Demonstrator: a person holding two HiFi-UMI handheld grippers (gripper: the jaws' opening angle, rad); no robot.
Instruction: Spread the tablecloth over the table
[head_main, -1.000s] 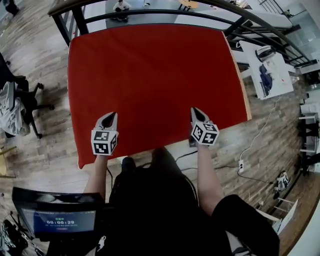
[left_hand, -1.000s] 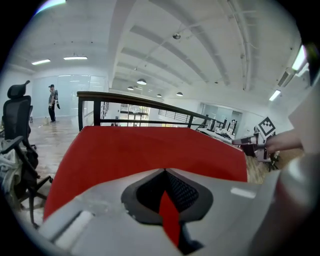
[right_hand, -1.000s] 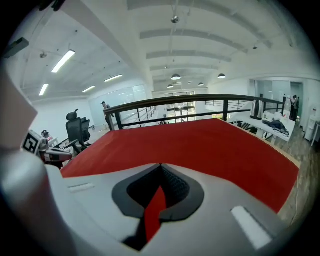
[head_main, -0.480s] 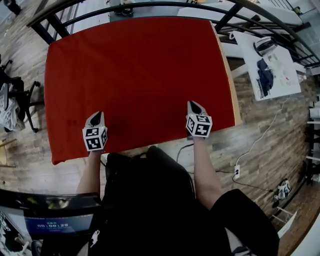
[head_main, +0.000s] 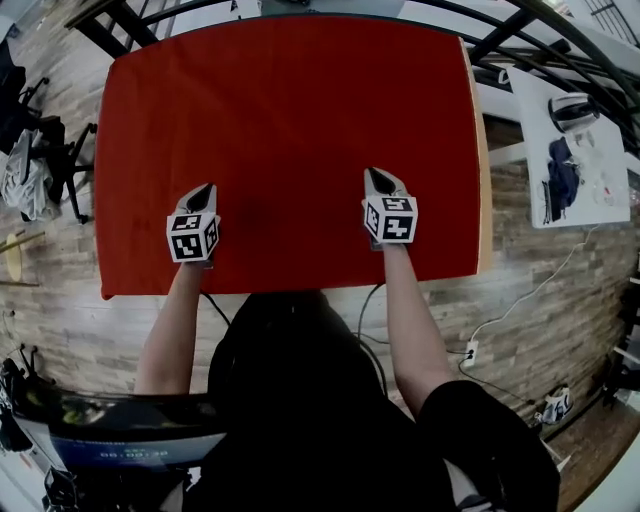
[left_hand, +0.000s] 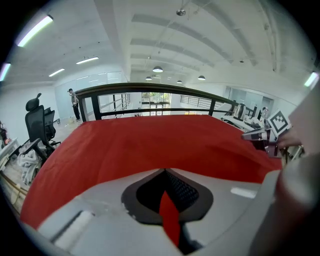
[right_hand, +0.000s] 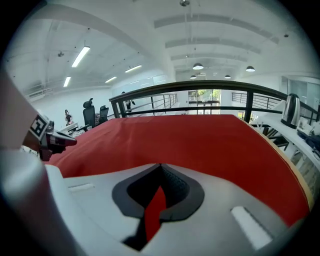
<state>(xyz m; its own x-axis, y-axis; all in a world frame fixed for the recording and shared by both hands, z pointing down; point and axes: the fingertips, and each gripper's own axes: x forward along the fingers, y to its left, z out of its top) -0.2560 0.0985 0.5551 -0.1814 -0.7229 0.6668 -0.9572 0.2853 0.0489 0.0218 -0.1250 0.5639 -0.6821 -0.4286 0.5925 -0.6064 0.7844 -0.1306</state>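
Note:
A red tablecloth (head_main: 290, 110) lies spread over the table, and a strip of bare wood (head_main: 485, 190) shows along the table's right edge. My left gripper (head_main: 207, 187) rests on the cloth's near left part and is shut on a pinch of red fabric. In the left gripper view, a red fold of the tablecloth (left_hand: 150, 142) stands between the closed jaws of the left gripper (left_hand: 164, 171). My right gripper (head_main: 372, 173) is on the near right part, likewise shut on the cloth. The right gripper view shows the right gripper (right_hand: 160, 166) with the tablecloth (right_hand: 200, 140) stretching ahead of it.
A black railing (head_main: 330, 8) runs just beyond the table's far edge. An office chair (head_main: 40, 160) stands at the left. A white side table with a kettle (head_main: 570, 110) is at the right. Cables and a power strip (head_main: 470, 352) lie on the wooden floor.
Both grippers have moved out from my body and farther over the table, still pinching the cloth. The cloth's near edge now runs straighter across the front.

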